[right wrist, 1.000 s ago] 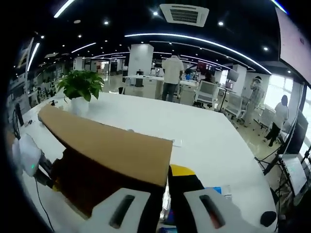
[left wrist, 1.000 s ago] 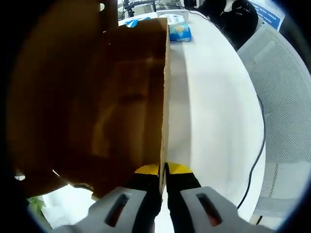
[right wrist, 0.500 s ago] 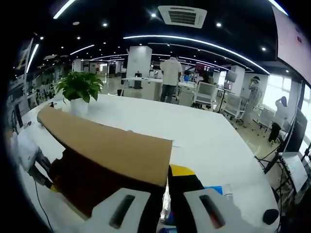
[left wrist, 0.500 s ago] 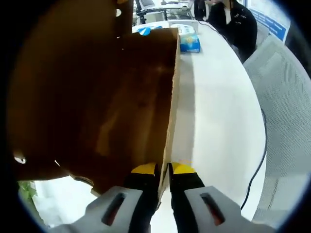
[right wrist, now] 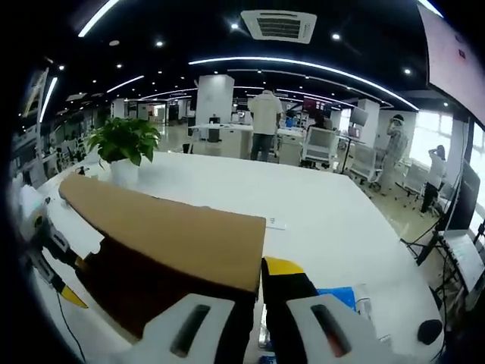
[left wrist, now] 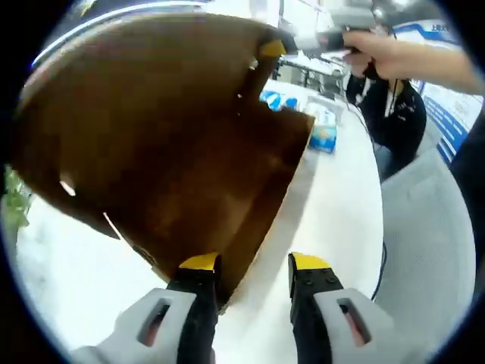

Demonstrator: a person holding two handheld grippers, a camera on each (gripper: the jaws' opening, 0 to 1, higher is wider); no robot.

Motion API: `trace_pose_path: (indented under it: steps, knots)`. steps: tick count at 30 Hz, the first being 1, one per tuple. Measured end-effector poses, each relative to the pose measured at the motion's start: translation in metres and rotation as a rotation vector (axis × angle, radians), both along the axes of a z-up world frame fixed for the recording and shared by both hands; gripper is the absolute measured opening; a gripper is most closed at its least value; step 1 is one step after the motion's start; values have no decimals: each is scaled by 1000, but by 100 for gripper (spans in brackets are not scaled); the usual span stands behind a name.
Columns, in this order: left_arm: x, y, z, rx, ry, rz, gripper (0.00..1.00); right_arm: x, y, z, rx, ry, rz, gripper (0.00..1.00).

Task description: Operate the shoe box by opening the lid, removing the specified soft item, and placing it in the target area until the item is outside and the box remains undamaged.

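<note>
The brown cardboard shoe box lid (left wrist: 159, 144) is raised and covers the upper left of the left gripper view. My left gripper (left wrist: 255, 264) is open, and the lid's lower edge runs just inside its left finger. In the right gripper view the lid (right wrist: 174, 235) slopes away to the left, with my right gripper (right wrist: 258, 274) shut on its near edge. That right gripper (left wrist: 307, 42), held by a hand (left wrist: 398, 57), also shows at the lid's far corner in the left gripper view. The left gripper (right wrist: 42, 235) shows at the lid's far end. The inside of the box is hidden.
Everything rests on a long white table (left wrist: 333, 205). A blue tissue pack (left wrist: 324, 135) lies beyond the lid, and a blue packet (right wrist: 341, 296) lies near my right jaws. A potted plant (right wrist: 123, 142) stands at the far left. A grey mesh chair (left wrist: 432, 235) and a seated person (left wrist: 394, 114) are alongside.
My left gripper has opened and let go of the lid's edge. The lid now stands higher and more tilted in that view. My right gripper keeps its hold.
</note>
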State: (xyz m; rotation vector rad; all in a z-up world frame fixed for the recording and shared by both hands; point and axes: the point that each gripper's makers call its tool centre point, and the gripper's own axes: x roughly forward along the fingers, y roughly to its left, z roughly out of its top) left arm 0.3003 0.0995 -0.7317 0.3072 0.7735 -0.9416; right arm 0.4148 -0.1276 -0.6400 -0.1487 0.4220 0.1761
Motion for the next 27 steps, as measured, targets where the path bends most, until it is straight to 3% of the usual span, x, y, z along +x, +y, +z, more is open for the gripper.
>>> trace_pose_path:
  steps: [4,10,12,18,21,27]
  knots:
    - [6,4,19,-86,-36,137,36,-2,0,-1,6,-5,3,0]
    - [11,23,31,-46,-89,254,38,-4,1,-2,19,-9,7,0]
    - [22,35,39,-19,-131,341,39,-4,1,-2,21,-9,10,0]
    - [42,46,68,-36,-225,519,41,-4,2,-4,14,-9,20,0]
    - [48,48,81,-43,-262,559,43,-5,1,-4,6,-10,21,0]
    - [52,48,84,-82,-227,593,48,-7,1,-6,-1,1,16,0]
